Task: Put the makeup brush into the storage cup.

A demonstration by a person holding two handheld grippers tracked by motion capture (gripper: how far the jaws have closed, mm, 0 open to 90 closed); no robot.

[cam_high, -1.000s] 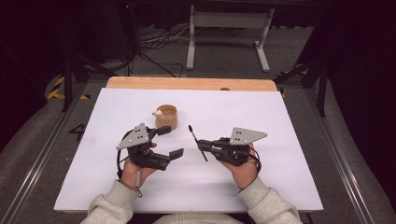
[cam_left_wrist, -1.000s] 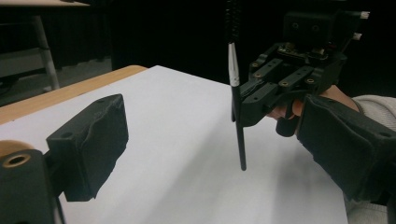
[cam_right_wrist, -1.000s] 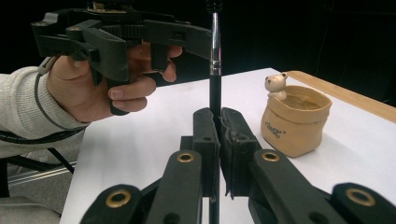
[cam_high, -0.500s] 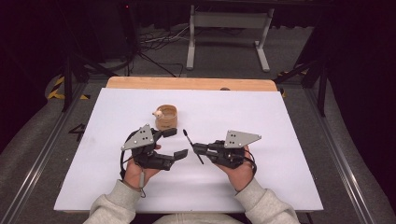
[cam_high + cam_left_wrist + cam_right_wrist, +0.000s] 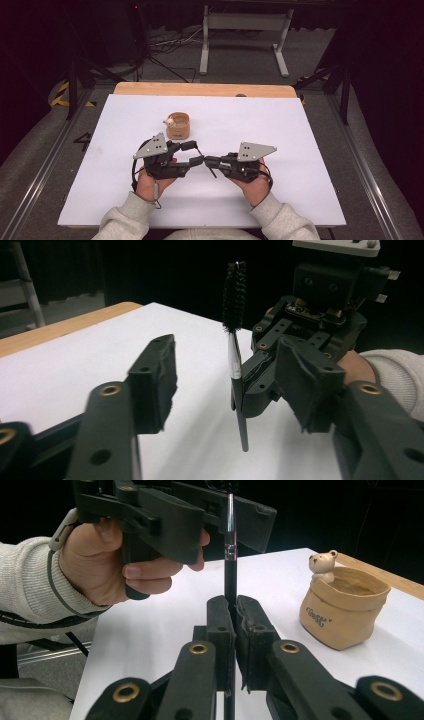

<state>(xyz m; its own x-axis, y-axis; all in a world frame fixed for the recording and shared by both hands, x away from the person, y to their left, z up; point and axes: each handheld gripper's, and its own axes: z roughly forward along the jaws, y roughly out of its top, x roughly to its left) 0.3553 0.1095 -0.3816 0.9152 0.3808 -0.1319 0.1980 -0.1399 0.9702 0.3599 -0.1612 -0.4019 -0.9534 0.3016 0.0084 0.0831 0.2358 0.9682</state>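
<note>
Left gripper [image 5: 196,153] has moved in, fingers closing around brush [image 5: 234,335]

Only lettering in sight: a short dark word printed on the front wall of the tan bag-shaped pot [image 5: 344,615] with a bear figure [image 5: 321,565] on its rim, seen in the right gripper view, too small and blurred to read.

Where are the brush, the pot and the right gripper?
brush [image 5: 234,287]: left gripper view, on its bristle head.
pot [image 5: 345,612]: right gripper view, on its front wall.
right gripper [image 5: 234,612]: right gripper view, between its fingertips.
</note>
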